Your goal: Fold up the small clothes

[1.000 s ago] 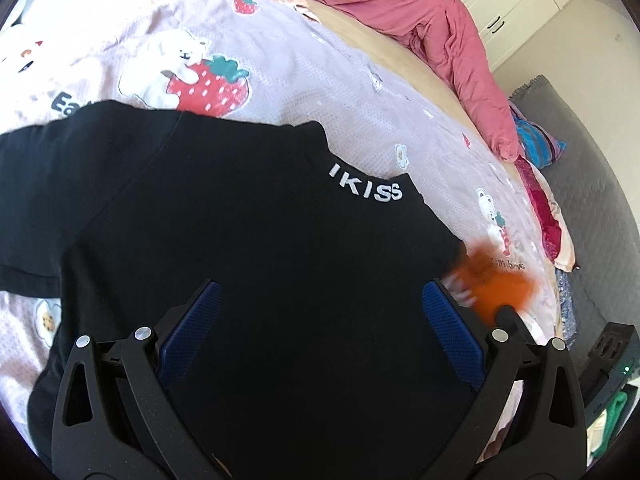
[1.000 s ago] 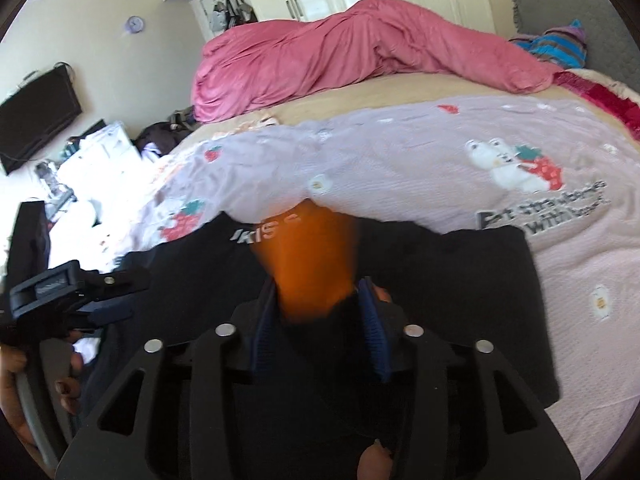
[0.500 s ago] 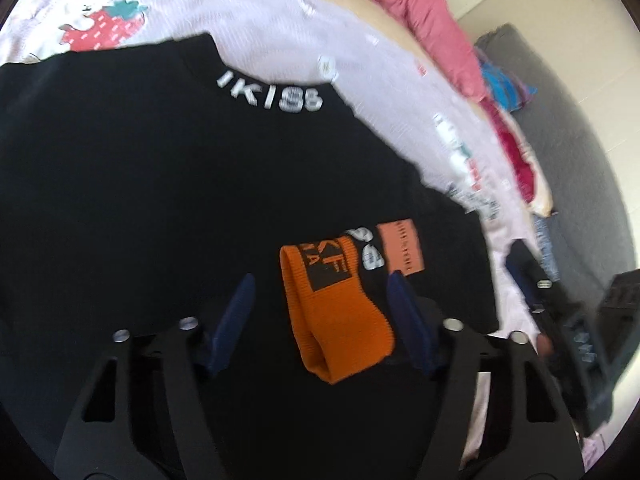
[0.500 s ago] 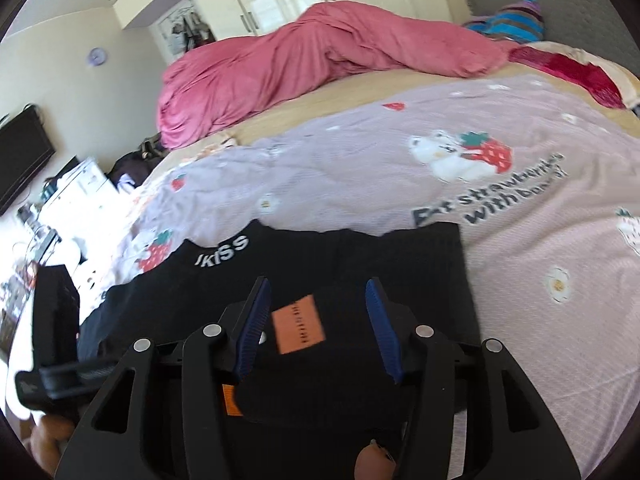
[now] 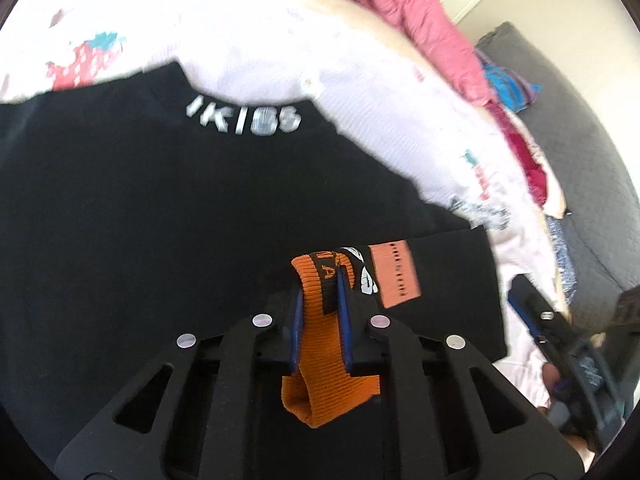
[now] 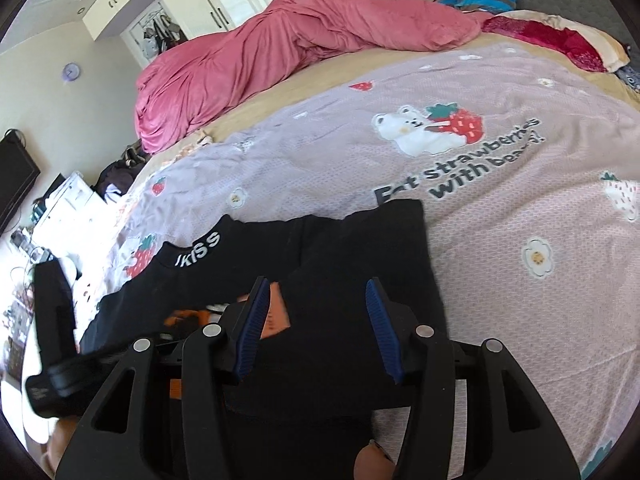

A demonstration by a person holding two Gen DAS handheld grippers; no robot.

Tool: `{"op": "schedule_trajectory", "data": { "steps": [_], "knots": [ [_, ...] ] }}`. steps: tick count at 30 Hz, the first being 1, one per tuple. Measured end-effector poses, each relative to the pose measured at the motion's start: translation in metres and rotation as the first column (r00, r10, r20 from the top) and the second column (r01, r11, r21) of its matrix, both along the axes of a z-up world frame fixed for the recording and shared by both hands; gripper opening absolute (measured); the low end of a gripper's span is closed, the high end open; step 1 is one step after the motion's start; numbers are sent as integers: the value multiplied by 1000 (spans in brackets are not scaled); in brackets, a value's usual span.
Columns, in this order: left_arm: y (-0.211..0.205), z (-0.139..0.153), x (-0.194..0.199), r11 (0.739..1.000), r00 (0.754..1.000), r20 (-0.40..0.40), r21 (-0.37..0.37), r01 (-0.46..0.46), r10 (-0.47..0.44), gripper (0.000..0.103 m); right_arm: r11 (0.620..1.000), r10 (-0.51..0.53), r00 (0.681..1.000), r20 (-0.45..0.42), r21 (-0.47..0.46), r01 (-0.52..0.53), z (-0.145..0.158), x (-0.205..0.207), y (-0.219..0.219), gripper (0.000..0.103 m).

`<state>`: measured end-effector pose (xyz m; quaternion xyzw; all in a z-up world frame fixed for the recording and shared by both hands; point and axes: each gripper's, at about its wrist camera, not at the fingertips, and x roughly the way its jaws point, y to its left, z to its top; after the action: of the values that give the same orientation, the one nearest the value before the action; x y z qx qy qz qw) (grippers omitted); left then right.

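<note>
I count one black shirt [image 5: 168, 216] on the bedspread [image 6: 500, 216], my left gripper [image 5: 320, 280] having just closed on its single orange cuff [image 5: 320, 364], my right gripper [image 6: 316, 300] parted over black cloth (pink duvet [image 6: 280, 52] behind).

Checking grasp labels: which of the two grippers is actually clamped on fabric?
The left gripper: its jaws have just closed onto the orange cuff. The right gripper stands open over the black shirt, pinching nothing.
</note>
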<state>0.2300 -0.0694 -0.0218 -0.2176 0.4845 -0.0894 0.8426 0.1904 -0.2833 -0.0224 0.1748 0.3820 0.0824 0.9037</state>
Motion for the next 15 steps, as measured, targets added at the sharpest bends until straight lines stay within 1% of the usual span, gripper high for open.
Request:
{"op": "schedule_trajectory", "data": {
  "steps": [5, 8, 11, 15],
  "knots": [
    [29, 38, -13, 998, 994, 101, -53, -43, 49, 7, 1000, -27, 1000, 3, 0, 27, 2, -2, -8, 49],
    [44, 52, -19, 996, 986, 148, -54, -69, 76, 7, 1000, -28, 1000, 4, -3, 28, 2, -3, -8, 49],
    [53, 62, -26, 995, 980, 175, -45, -91, 97, 6, 1000, -19, 1000, 8, -16, 19, 2, -3, -4, 53],
    [74, 66, -33, 988, 970, 191, -40, -146, 151, 6, 999, -3, 1000, 3, -50, 3, 0, -2, 4, 54]
  ]
}}
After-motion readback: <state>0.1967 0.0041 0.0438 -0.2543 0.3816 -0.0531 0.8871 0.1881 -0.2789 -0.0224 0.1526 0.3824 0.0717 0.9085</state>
